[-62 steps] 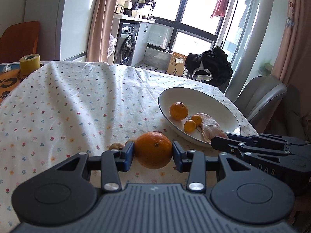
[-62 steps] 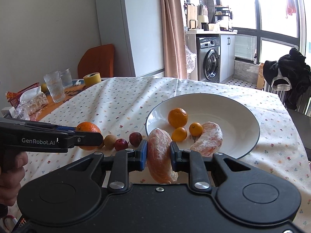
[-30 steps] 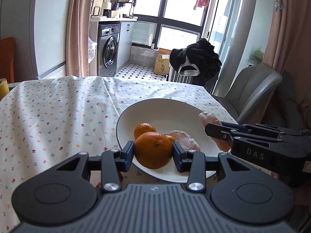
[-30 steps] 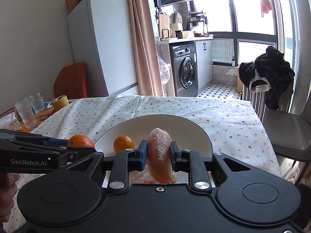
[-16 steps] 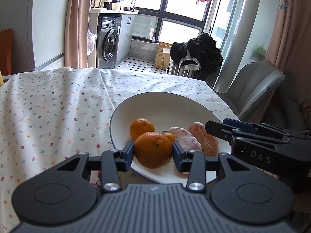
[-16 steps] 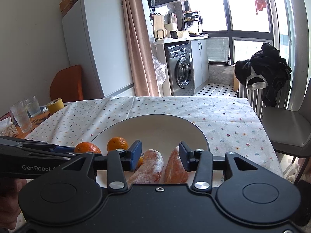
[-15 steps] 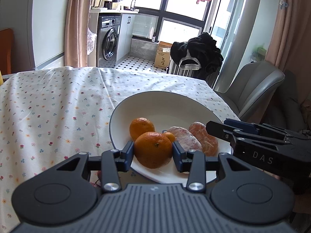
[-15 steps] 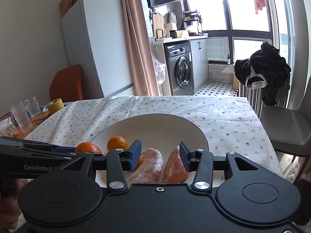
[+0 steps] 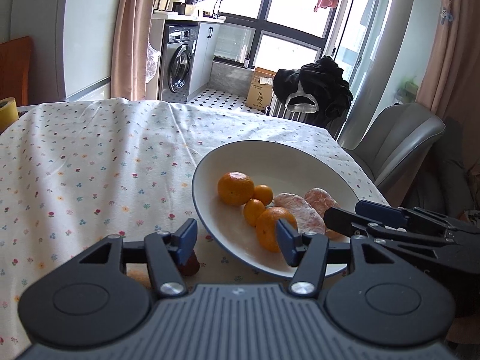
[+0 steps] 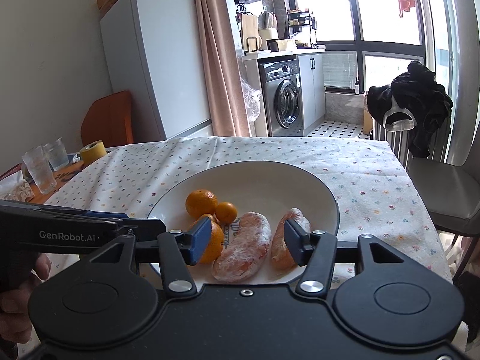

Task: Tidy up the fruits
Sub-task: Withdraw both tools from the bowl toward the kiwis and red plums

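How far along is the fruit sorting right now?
Done: the plate holds four oranges and two wrapped fruit pieces. In hand: nothing; left tongs and right tongs are open. Left: a dark red fruit lies on the tablecloth beside the plate.

Far half of plate [image 10: 270, 177] bare, near half crowded with oranges [image 10: 201, 204], tablecloth [image 9: 90, 156] left apparently clear
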A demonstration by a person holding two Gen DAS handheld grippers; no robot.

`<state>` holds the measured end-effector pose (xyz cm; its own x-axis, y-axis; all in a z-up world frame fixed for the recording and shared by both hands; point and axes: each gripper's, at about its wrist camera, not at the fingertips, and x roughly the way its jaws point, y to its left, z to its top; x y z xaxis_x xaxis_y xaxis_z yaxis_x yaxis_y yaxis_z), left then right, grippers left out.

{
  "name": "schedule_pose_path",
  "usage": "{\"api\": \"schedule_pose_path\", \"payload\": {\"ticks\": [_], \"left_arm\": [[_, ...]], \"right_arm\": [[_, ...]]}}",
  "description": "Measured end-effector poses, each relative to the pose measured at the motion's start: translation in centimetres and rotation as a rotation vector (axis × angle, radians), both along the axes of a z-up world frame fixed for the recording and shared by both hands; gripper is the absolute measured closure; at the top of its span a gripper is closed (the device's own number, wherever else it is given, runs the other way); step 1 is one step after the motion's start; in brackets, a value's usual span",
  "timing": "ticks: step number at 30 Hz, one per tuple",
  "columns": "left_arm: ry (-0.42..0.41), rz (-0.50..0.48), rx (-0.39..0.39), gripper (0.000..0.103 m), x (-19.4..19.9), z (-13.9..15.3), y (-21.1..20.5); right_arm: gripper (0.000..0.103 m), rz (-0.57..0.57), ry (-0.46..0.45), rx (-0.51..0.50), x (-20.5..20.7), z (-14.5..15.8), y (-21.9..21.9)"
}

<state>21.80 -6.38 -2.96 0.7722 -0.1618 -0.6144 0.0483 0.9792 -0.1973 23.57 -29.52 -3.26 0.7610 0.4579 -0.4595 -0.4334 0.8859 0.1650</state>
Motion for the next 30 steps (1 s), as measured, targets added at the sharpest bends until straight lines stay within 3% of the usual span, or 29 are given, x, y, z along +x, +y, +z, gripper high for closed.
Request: {"api": "schedule_pose_path", "payload": {"ticks": [9, 30], "left_arm": [[-0.034, 0.075, 0.014, 0.027, -2.2, 0.4, 2.6], [-0.047, 0.124, -0.031, 0.026, -5.5, -0.1, 7.2]], "right_arm": [[0.043, 0.035, -0.012, -0.006, -1.3, 0.6, 2.0], [0.041, 0.110, -0.003, -0.014, -3.7, 0.8, 5.7]]}}
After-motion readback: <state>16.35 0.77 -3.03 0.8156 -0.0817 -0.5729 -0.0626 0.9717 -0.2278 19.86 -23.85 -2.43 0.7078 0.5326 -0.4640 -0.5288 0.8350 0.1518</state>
